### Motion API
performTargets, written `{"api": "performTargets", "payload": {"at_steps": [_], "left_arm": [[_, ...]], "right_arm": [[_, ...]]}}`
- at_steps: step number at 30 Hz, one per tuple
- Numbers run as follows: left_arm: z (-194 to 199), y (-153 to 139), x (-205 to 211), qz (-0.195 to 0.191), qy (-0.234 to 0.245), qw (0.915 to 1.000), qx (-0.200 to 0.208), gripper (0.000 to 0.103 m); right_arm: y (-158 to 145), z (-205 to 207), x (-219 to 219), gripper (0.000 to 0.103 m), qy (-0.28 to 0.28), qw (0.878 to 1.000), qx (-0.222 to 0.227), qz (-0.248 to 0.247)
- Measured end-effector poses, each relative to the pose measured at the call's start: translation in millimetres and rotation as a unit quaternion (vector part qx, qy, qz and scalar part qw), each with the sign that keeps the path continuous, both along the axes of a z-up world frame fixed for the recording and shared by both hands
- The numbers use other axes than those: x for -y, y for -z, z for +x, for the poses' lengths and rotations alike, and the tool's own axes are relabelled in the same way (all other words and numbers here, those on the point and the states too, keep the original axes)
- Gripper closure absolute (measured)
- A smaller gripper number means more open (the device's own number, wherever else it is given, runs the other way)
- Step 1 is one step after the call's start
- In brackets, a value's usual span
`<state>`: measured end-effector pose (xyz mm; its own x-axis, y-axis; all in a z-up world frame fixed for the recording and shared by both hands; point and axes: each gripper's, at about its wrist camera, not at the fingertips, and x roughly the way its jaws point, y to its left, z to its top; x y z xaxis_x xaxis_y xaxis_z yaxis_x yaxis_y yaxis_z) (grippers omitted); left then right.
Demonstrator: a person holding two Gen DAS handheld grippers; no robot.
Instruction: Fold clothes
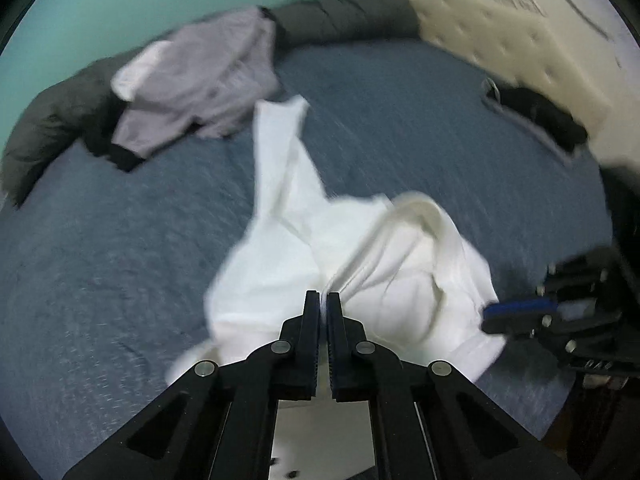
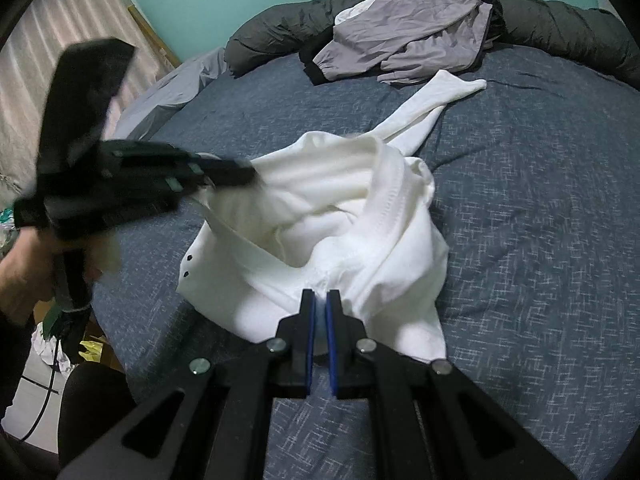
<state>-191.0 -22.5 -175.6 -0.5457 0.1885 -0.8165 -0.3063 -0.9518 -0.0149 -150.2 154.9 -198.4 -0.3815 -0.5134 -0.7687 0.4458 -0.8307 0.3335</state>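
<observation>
A crumpled white garment [image 1: 300,240] lies on the blue bed cover [image 1: 100,260], one long sleeve stretched toward the far side. My left gripper [image 1: 323,300] is shut on a bunched fold at its near edge, and creases fan out from the tips. From the right wrist view the same garment [image 2: 340,208] is lifted into a hollow heap. There my right gripper [image 2: 321,300] is shut on its near hem. The blurred left gripper [image 2: 244,172] pinches the left rim. The right gripper [image 1: 492,314] shows at the garment's right edge.
A lilac-grey jacket [image 2: 412,40] lies at the far side against a rolled dark grey duvet [image 2: 280,32]. A cream quilted mattress [image 1: 500,32] leans at the right, with a black item [image 1: 540,112] below it. Curtains [image 2: 80,40] and floor clutter are to the left.
</observation>
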Motion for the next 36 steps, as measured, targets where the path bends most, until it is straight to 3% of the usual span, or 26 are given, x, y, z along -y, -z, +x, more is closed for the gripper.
{"api": "performTargets", "payload": {"at_steps": [5, 10, 12, 13, 15, 19, 30, 33, 36], "left_arm": [[-3.5, -22.3, 36.9, 0.007, -0.064, 0.9977, -0.020, 0.100], [-4.2, -25.1, 49.4, 0.003, -0.079, 0.9967, -0.016, 0.100], [-5.7, -25.4, 50.9, 0.004, -0.080, 0.9967, -0.015, 0.100], [-7.1, -25.1, 51.5, 0.005, -0.081, 0.9966, -0.014, 0.100], [-9.4, -24.1, 52.2, 0.007, -0.081, 0.9966, -0.012, 0.100], [-11.6, -24.1, 50.9, 0.007, -0.079, 0.9968, -0.010, 0.100], [-16.1, -24.2, 47.1, 0.009, -0.071, 0.9974, -0.008, 0.100], [-18.0, -24.0, 46.9, 0.010, -0.070, 0.9975, -0.007, 0.100], [-19.3, -24.7, 47.4, 0.011, -0.070, 0.9975, -0.008, 0.100]], "right_arm": [[-1.4, -2.9, -8.1, 0.098, 0.016, 1.000, -0.001, -0.008], [-5.2, -0.6, -0.5, 0.092, -0.002, 1.000, -0.013, 0.002], [-5.8, 2.0, 6.8, 0.078, -0.013, 1.000, -0.022, 0.016], [-5.0, 3.3, 10.3, 0.063, -0.019, 0.999, -0.024, 0.023], [-3.3, 5.8, 17.2, 0.058, -0.031, 0.998, -0.030, 0.039], [4.2, 11.8, 33.2, 0.058, -0.060, 0.995, -0.039, 0.073], [47.7, -2.9, 55.1, 0.058, -0.061, 0.987, -0.036, 0.144], [51.5, -6.1, 51.4, 0.081, -0.048, 0.989, -0.032, 0.139], [51.3, -5.7, 47.6, 0.092, -0.046, 0.989, -0.029, 0.137]]}}
